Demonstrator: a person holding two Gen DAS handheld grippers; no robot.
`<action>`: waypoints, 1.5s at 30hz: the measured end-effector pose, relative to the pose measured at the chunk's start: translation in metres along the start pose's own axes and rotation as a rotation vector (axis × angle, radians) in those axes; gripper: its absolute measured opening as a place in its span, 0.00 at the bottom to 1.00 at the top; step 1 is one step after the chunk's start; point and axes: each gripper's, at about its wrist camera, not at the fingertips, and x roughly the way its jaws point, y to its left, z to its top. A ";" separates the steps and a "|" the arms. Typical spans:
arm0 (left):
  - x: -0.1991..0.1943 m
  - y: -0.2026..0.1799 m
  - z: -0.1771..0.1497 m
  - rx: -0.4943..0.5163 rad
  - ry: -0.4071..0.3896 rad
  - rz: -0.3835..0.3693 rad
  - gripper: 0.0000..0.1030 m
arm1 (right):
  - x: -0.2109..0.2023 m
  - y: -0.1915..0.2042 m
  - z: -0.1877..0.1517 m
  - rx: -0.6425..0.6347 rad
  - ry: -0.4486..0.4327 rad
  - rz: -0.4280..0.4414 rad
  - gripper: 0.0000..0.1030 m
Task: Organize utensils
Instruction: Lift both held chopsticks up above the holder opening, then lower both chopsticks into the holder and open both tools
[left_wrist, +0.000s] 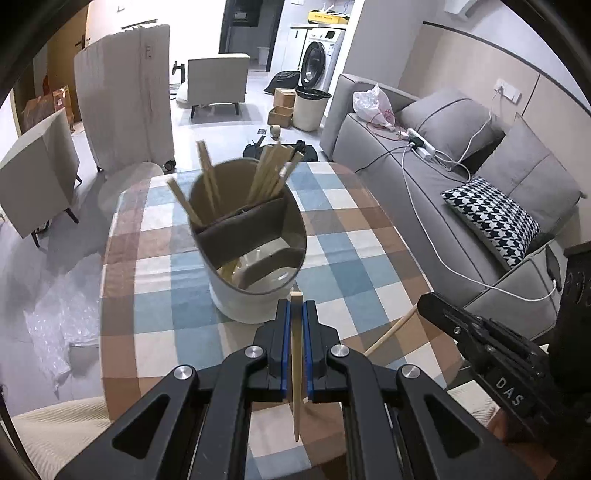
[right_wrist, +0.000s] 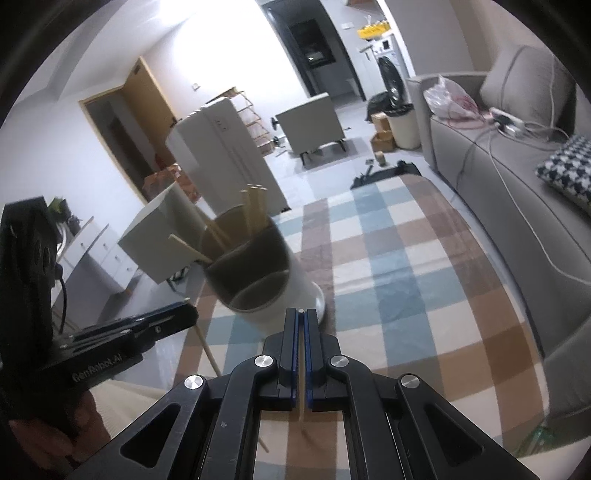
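checked tablecloth (left_wrist: 343, 258) covers the table. on it stands the holder (left_wrist: 255, 254), many chopsticks (left_wrist: 269, 173) already inside. left gripper (left_wrist: 297, 314) squeezes one chopstick (left_wrist: 296, 369); right gripper (right_wrist: 301, 317) squeezes another stick (right_wrist: 302, 402). both must go in.

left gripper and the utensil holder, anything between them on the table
Nothing lies there. In the left wrist view, only bare checkered tablecloth shows between the left gripper, shut on a chopstick, and the utensil holder.
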 end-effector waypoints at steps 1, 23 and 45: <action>-0.005 0.002 0.002 0.001 -0.002 0.000 0.02 | -0.001 0.002 0.001 0.000 -0.003 0.001 0.02; -0.087 0.034 0.105 -0.010 -0.193 -0.004 0.02 | -0.032 0.065 0.103 -0.096 -0.122 0.063 0.02; -0.022 0.068 0.165 -0.082 -0.264 -0.039 0.02 | 0.044 0.086 0.194 -0.195 -0.115 0.084 0.02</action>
